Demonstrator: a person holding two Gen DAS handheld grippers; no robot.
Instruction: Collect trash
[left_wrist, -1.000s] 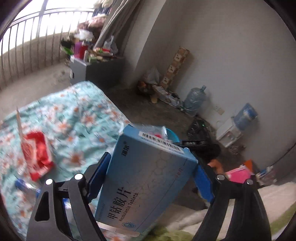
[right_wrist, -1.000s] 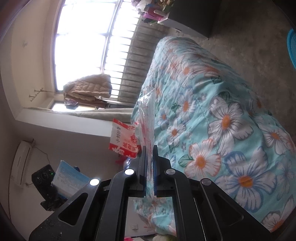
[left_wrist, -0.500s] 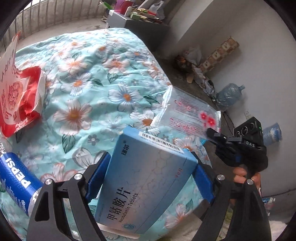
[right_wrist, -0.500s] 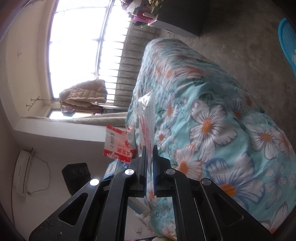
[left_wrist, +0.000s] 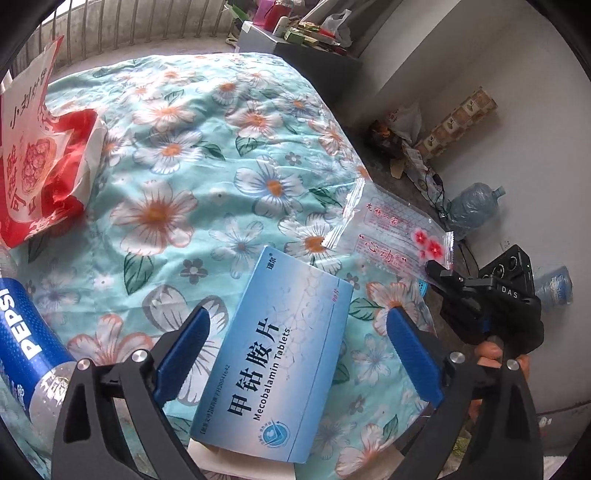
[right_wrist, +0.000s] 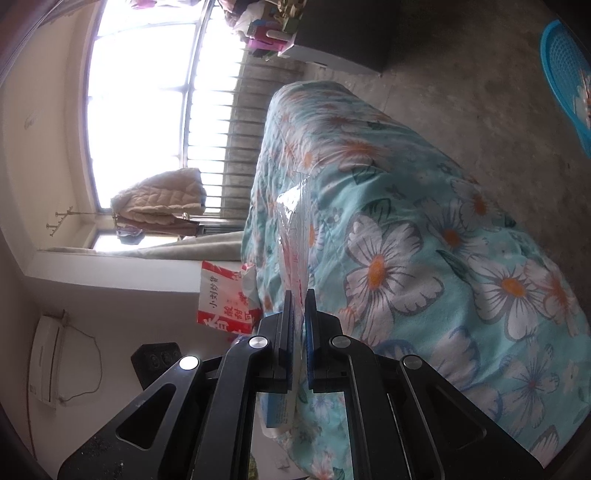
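My left gripper (left_wrist: 295, 325) is open. A blue Mecobalamin tablet box (left_wrist: 273, 354) lies between its fingers on the floral bedspread (left_wrist: 207, 155), clear of both blue pads. My right gripper (right_wrist: 299, 295) is shut on a clear plastic wrapper (right_wrist: 293, 236) with red print. That wrapper (left_wrist: 391, 229) and the right gripper also show in the left wrist view (left_wrist: 436, 269), above the bed's right edge. A red and white snack bag (left_wrist: 40, 147) and a Pepsi bottle (left_wrist: 26, 343) lie at the bed's left.
A blue basket (right_wrist: 569, 74) stands on the concrete floor beyond the bed. A dark cabinet (left_wrist: 295, 55) loaded with clutter stands by the railing. Water jugs (left_wrist: 472, 206) and litter line the wall at right.
The left gripper has opened and the tablet box now lies on the bedspread instead of being held. The right gripper keeps the wrapper and has hardly moved.
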